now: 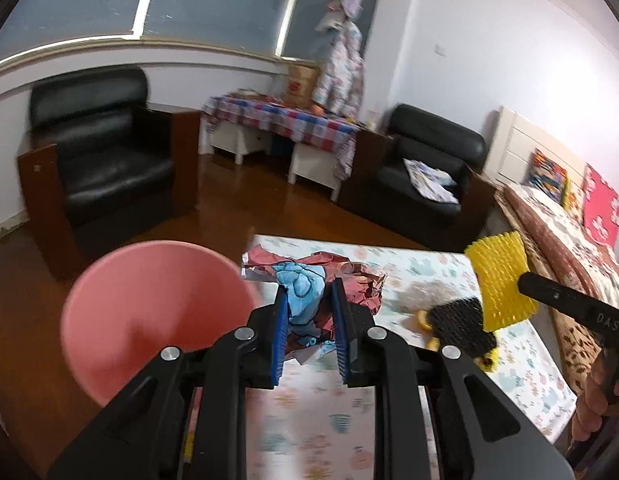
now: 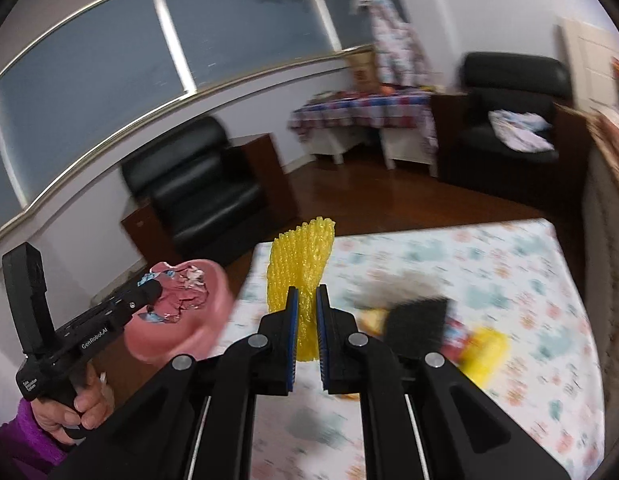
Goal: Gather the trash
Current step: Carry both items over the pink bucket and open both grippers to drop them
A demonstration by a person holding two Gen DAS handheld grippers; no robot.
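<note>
My left gripper (image 1: 308, 304) is shut on a crumpled red and blue wrapper (image 1: 305, 292), held in the air at the table's left edge, next to the pink bin (image 1: 149, 312). In the right wrist view the left gripper (image 2: 149, 292) holds the wrapper (image 2: 181, 292) over the pink bin (image 2: 213, 320). My right gripper (image 2: 306, 300) is shut on a yellow foam net (image 2: 303, 256), lifted above the table. The net also shows in the left wrist view (image 1: 501, 280).
On the floral tablecloth (image 2: 489, 272) lie a black foam net (image 2: 417, 320), yellow scraps (image 2: 485, 348) and clear plastic (image 1: 429, 292). Black armchairs (image 1: 105, 152) and a checked side table (image 1: 285, 120) stand behind. A bed (image 1: 569, 220) is on the right.
</note>
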